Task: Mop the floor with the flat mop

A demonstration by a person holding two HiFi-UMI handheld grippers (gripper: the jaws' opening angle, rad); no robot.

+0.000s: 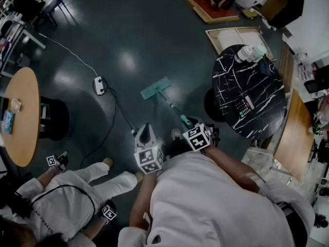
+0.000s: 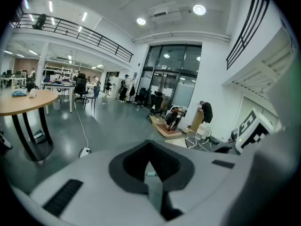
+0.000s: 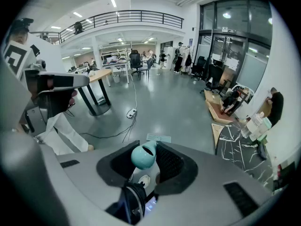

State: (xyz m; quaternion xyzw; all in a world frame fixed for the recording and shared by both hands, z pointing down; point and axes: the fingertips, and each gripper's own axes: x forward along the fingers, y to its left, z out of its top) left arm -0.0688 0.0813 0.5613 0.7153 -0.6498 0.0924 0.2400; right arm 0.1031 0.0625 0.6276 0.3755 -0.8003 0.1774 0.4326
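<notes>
Mop stands on the floor in front of the person. Its flat green pad lies on the floor, and the pole slants back to the right gripper. The right jaws are closed on the teal end of the pole. The left gripper is held beside it, off the mop, with its jaws closed together.

The floor is dark grey and shiny, and the ceiling lights show in it as pale spots. A white cable runs across it to a white plug box. A round wood bench stands at the left. A round black bench with white veins stands at the right, with bottles near its far edge. Flat boards lie on the floor farther off. The room is big and tall, with a railing up high and glass doors.

Another person in white is at the lower left. The letters on that white top are too small to read. The gripper cubes show only black and white squares.
</notes>
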